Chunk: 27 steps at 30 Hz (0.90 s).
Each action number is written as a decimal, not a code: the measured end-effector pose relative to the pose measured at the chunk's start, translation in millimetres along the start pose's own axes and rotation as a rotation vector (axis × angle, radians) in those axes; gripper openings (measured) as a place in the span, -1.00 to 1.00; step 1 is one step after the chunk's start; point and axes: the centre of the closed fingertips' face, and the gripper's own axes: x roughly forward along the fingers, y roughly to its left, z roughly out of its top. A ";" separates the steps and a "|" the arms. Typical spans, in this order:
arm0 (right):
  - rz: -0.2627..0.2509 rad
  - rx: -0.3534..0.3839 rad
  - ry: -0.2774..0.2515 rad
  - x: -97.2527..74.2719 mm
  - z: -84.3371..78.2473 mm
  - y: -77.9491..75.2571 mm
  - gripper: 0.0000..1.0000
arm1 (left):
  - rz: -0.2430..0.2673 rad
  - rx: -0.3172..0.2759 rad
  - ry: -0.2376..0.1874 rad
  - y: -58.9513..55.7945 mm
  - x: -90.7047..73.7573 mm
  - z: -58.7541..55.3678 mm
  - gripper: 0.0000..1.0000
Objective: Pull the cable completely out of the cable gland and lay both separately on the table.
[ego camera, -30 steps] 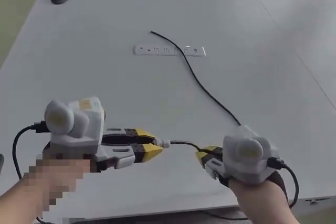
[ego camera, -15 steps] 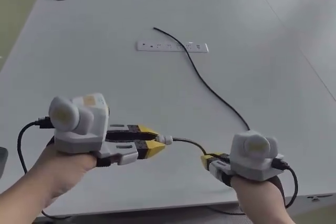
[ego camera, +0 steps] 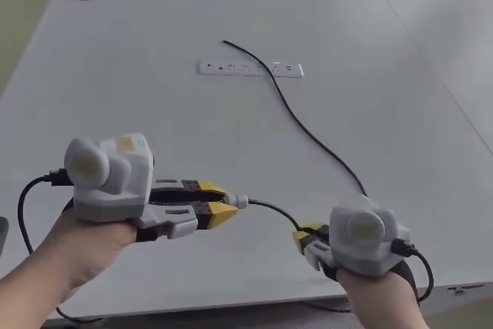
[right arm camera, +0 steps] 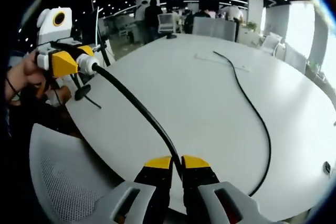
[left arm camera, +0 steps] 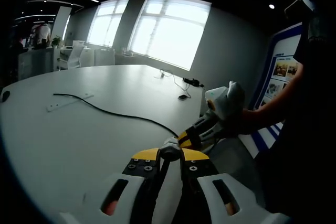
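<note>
Your left tongs (ego camera: 229, 207) grip the gland (ego camera: 240, 203) at 7 o'clock above the desk (ego camera: 154, 113) and your right tongs (ego camera: 302, 236) pinch the cable (ego camera: 308, 130) at 5 o'clock; the cable isn't out yet, so pulling it free and laying both down remain.

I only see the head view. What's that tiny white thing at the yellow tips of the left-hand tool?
Observer: The left gripper view looks straight along the jaws. It's the cable gland, pinched between the yellow tips of the left gripper.
Operator: And the other tool, is it holding anything? A white box hides its tips from me.
Observer: Yes. In the right gripper view, the right gripper is shut on the black cable, which runs on into the gland.
</note>
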 end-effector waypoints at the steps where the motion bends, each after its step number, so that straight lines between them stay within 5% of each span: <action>1: 0.018 -0.017 -0.008 0.1 1.6 2.3 -0.92 | 0.000 0.002 -0.001 0.0 -0.4 0.4 -0.70; 2: 0.053 -0.028 -0.022 0.1 4.8 8.4 -0.82 | -0.002 0.001 -0.002 -0.7 -0.8 0.5 -0.70; 9: 0.089 -0.135 -0.078 -13.3 31.2 27.2 -0.57 | -0.001 -0.012 0.006 -1.1 -1.4 -5.0 -0.70; 12: 0.072 -0.362 -0.142 -23.2 57.4 41.9 -0.64 | -0.004 -0.015 0.005 -3.2 -2.1 -5.1 -0.70; 18: 0.083 -0.574 -0.176 -28.1 85.0 75.2 -0.64 | -0.004 -0.015 0.009 -2.6 -2.6 -6.8 -0.70; 27: 0.080 -0.708 -0.163 -20.3 89.9 84.6 -0.80 | -0.010 0.005 0.020 -0.3 -1.2 -8.3 -0.70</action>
